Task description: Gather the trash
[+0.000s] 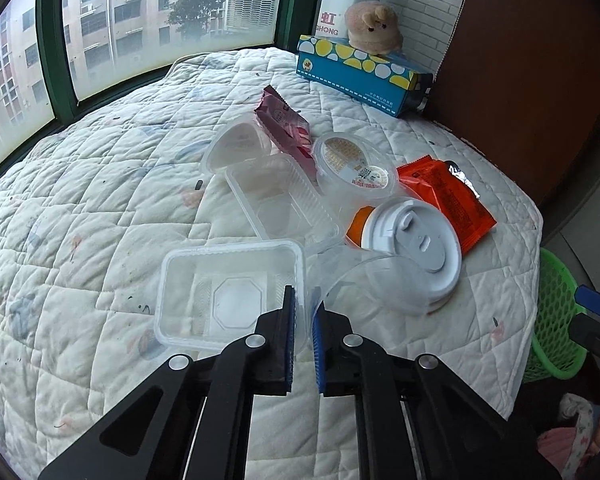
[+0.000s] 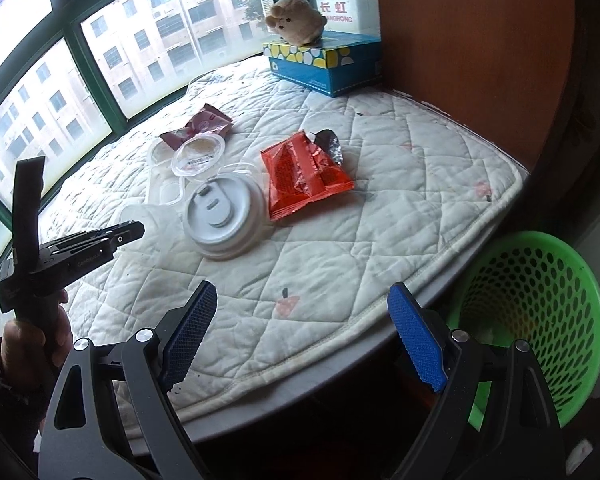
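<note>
While the left claw (image 1: 303, 312) pinches the near right wall of a clear rectangular plastic tray (image 1: 228, 292) between its blue pads, that tray sits at the near end of a trash pile on a white quilted mat (image 1: 80, 208). Behind it lies a second clear ribbed tray (image 1: 280, 196), then a clear rounded cup (image 1: 236, 144) and a dark red snack wrapper (image 1: 286, 124). To the right are a round clear tub with a printed lid (image 1: 354, 166), a white disposable cup lid (image 1: 414, 240) touching a clear cup (image 1: 364, 284) on its side, and an orange foil wrapper (image 1: 448, 196).

The right claw (image 2: 302, 338) hangs open and empty over the mat's near edge, pads well apart. A green perforated plastic basket (image 2: 540, 300) stands beside the mat at right. At the far end, a beige plush toy (image 2: 296, 20) rests on a blue spotted tissue box (image 2: 324, 64).
</note>
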### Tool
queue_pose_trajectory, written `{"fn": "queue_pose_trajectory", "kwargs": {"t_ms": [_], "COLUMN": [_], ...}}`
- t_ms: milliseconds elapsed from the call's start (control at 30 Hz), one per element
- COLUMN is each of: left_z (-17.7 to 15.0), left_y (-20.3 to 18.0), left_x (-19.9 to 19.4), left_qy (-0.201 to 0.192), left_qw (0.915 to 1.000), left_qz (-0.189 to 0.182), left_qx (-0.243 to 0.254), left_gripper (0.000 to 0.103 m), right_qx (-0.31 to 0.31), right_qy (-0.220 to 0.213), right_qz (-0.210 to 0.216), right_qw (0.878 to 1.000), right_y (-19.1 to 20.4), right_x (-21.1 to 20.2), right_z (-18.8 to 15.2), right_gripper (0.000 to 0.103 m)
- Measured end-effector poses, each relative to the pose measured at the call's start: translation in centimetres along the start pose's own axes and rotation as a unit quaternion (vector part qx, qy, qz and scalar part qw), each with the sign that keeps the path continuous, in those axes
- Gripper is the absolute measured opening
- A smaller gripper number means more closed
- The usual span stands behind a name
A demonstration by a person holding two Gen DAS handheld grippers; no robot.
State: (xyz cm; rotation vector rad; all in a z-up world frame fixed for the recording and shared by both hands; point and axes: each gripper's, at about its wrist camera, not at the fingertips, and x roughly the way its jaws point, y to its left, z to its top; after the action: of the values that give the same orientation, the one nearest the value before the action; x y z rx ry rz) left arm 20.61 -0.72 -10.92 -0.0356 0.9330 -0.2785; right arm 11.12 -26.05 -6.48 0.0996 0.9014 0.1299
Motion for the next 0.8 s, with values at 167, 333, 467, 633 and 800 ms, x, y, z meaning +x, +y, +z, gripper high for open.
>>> {"fn": "queue_pose_trajectory", "kwargs": {"t_ms": [167, 333, 467, 633, 800], "left_z": [-0.2, -0.5, -1.0, -1.6, -2.1], "left_y": [0.9, 1.2, 1.2, 1.3, 1.3], "left_x": [-1.4, -2.4, -2.0, -2.1, -2.7], "left_qy": [-0.019, -0.024, -0.001, 0.002, 0.002], "left_qw": [0.9998, 0.9995, 0.9998, 0.9999, 0.9993], "left_qz": [-0.007, -0.019, -0.019, -0.009, -0.02], "left_qx": [-0.006, -0.001, 0.011, 0.012, 0.032], "left_gripper": [0.007, 0.007, 0.007, 0.06, 0.062], "right_qx": [-0.01, -0.019, -0.02, -0.025, -0.026], "right_qy": [0.006, 0.008, 0.009, 0.01, 0.008], "right_qz": [0.007, 0.013, 0.019, 0.02, 0.022], "right_qw": [1.0, 1.0, 1.0, 0.999, 0.999], "right_y": [1.0, 2.0, 2.4, 2.8, 2.9], "right_x": [0.8, 1.4, 1.7, 1.8, 1.6], "right_z": [0.3, 0.6, 0.8, 0.8, 0.7], "right_gripper": [0.087, 0.087, 0.087, 0.087, 0.087]}}
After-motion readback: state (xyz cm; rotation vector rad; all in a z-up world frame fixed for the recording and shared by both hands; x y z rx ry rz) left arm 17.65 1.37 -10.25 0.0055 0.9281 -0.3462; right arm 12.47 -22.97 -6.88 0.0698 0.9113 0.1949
